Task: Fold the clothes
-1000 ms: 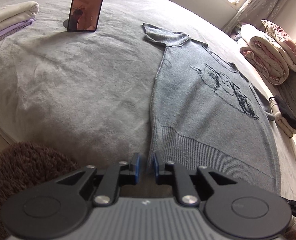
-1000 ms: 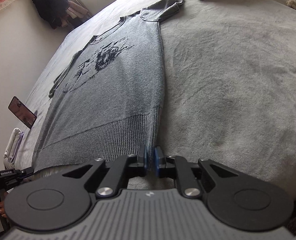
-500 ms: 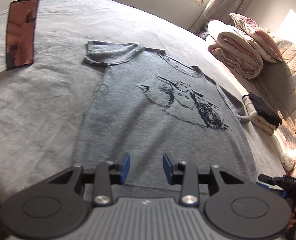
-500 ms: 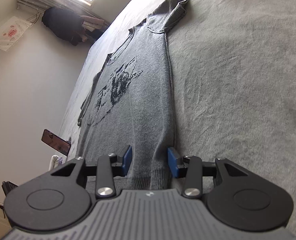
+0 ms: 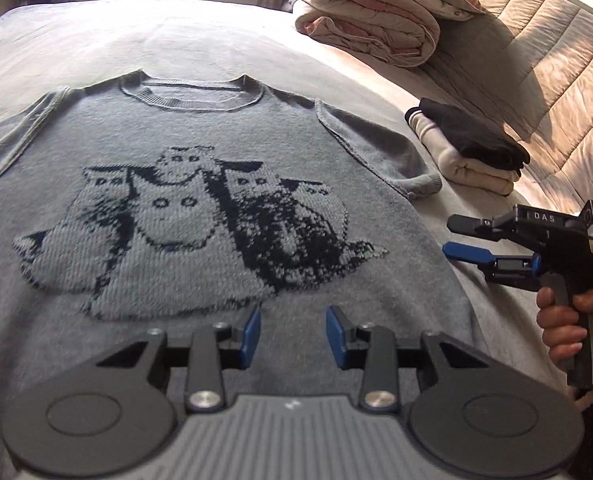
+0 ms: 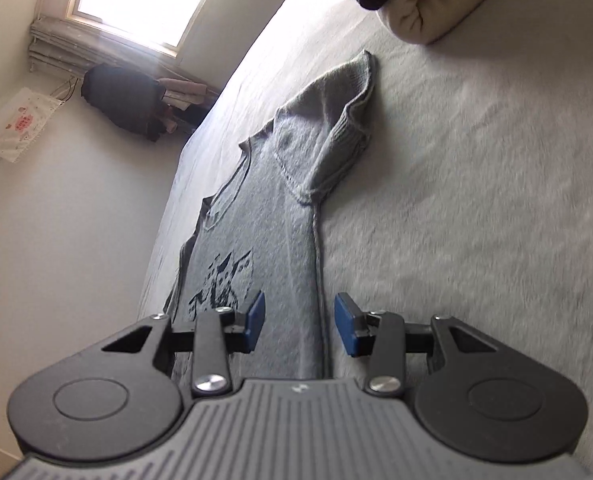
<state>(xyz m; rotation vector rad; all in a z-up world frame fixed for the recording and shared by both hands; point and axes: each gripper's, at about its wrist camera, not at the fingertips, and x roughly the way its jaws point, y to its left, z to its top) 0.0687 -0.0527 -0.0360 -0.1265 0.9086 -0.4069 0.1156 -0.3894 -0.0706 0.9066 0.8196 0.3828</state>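
A grey knitted sweater with a dark cat pattern lies flat, face up, on the grey bed, filling the middle of the left wrist frame. The left gripper, at lower centre, hovers over its lower part, blue fingers moderately apart after just opening, gripping nothing. The right gripper hangs over the sweater's side edge, fingers likewise parted and empty. At upper right sit 2 folded garments and a rolled duvet.
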